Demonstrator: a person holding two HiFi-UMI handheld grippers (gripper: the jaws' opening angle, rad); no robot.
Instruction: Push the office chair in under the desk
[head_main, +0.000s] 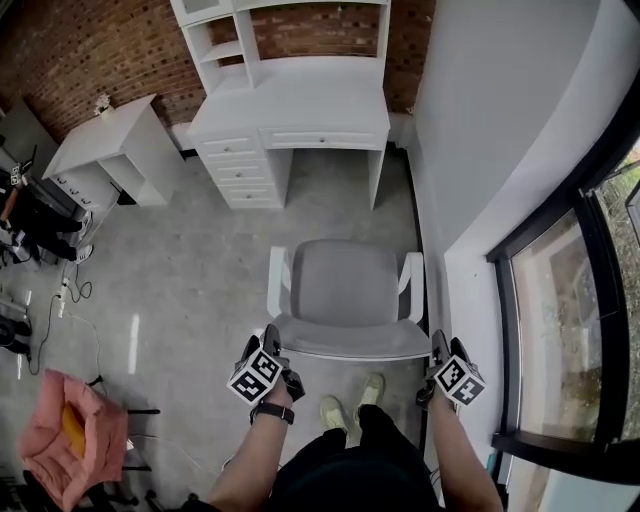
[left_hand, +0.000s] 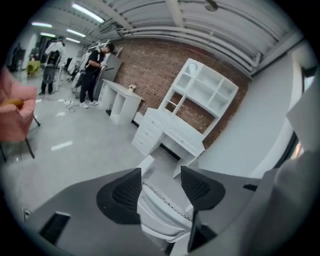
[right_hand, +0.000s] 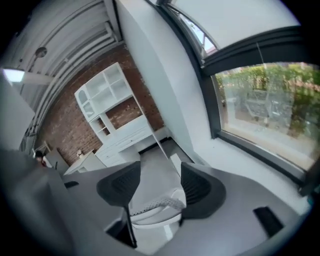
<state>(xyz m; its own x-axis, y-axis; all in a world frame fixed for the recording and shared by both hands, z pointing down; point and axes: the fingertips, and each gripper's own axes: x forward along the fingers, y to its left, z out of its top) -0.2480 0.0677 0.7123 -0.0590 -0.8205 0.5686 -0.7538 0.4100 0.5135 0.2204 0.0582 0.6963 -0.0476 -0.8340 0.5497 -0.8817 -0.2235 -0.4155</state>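
Observation:
The office chair (head_main: 345, 295), white-framed with a grey seat, stands on the concrete floor a short way in front of the white desk (head_main: 300, 110) with its shelf unit. Its backrest faces me. My left gripper (head_main: 270, 340) is at the left end of the backrest's top rim, my right gripper (head_main: 438, 346) at the right end. In the left gripper view the left gripper (left_hand: 161, 187) is open, with the chair's white rim (left_hand: 162, 212) between the jaws. In the right gripper view the right gripper (right_hand: 159, 185) is open too, with the rim (right_hand: 152, 207) below and between its jaws.
A white wall (head_main: 500, 150) and a dark-framed window (head_main: 580, 300) run close along the chair's right side. A second white desk (head_main: 105, 155) stands at the left. A pink chair (head_main: 70, 430) is at the lower left, with cables (head_main: 70, 290) on the floor.

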